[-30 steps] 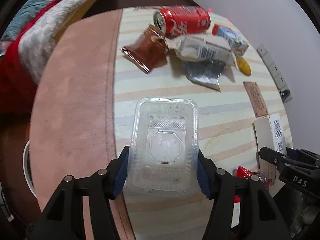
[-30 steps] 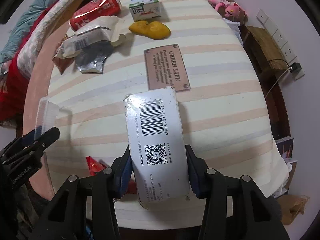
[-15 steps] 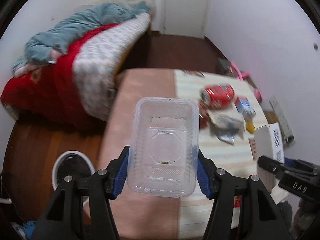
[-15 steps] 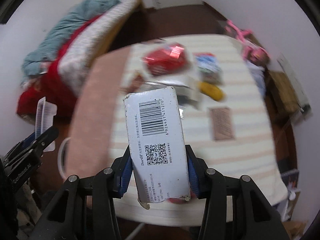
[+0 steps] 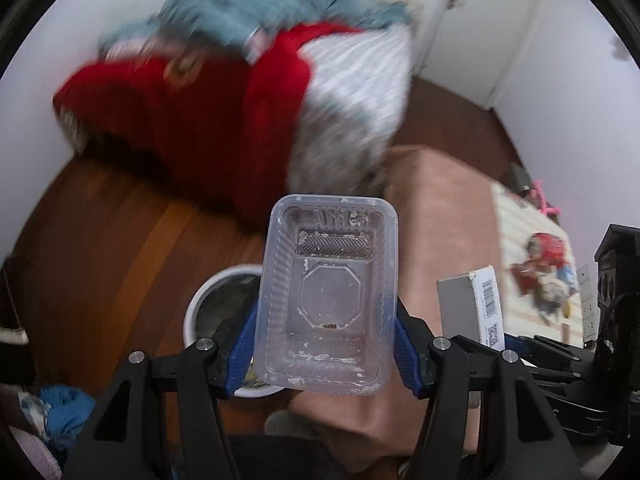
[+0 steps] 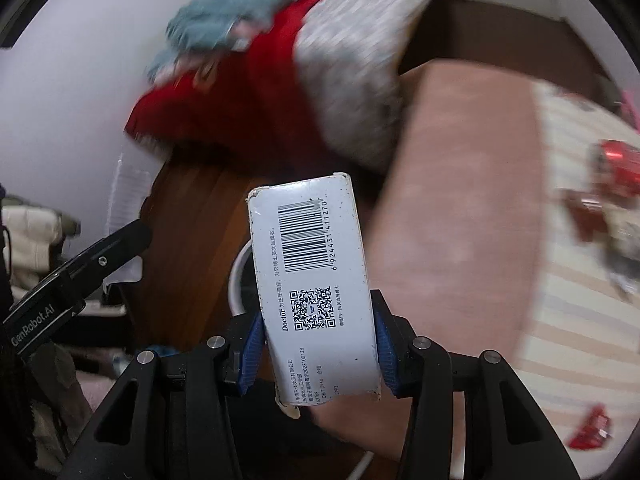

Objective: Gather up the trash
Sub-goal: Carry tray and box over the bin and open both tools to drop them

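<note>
From the left wrist view, the left gripper (image 5: 325,354) pinches a clear plastic tray (image 5: 326,300), its blue fingers (image 5: 242,344) pressed on the tray's long sides near the bottom end. A white bin (image 5: 200,300) shows on the floor at 8 o'clock, partly behind the tray. The thin walls could flex and slip free, dropping the tray outside the bin.

From the right wrist view, the right gripper (image 6: 318,354) clamps a white box (image 6: 314,292) with a barcode, fingers on both long edges at its lower half. The bin rim (image 6: 236,280) peeks out at 9 o'clock of the box. Releasing off-centre could send the box onto the floor.
</note>
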Demonstrator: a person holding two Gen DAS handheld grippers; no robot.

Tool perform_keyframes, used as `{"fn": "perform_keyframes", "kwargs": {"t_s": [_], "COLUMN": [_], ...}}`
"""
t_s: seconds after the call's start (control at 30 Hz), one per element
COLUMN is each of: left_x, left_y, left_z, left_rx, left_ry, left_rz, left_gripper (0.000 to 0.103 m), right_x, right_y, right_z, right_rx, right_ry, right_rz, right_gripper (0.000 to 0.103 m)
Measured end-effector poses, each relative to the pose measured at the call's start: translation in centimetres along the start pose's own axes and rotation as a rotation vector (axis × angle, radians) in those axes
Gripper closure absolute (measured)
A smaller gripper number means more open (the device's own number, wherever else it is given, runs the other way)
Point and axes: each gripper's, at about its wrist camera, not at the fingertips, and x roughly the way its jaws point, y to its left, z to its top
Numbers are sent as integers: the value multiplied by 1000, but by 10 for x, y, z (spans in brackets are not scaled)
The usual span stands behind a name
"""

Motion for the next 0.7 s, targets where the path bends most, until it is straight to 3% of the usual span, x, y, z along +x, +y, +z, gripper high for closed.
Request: {"fn": "perform_keyframes", "kwargs": {"t_s": [0.17,0.4,0.43,0.5,0.53,0.7], "left_x": [68,142,146,158,160,154], "left_y": [81,135,140,150,154,173], "left_z": [-6,-35,-36,-41,-41,-41], "left_rx": [-155,-305,-318,-359,-369,-386], "left_ry": [176,338,346,364,365,337], "left_rz": [-64,-77,-79,-62,-57,55], "left_gripper": [46,43,38,1,0,0], "right_x": [103,202,214,231,242,258], "right_y": [37,48,50,51,52,51], "right_z": [16,28,30,33,35,39], "right_rx": [-33,-58,-64,-74,-77,-101], "right_ry": [168,333,348,376,399,416], "right_rz": [2,-53,-68,-85,-90,-126], "right_gripper": [53,53,53,50,49,17]}}
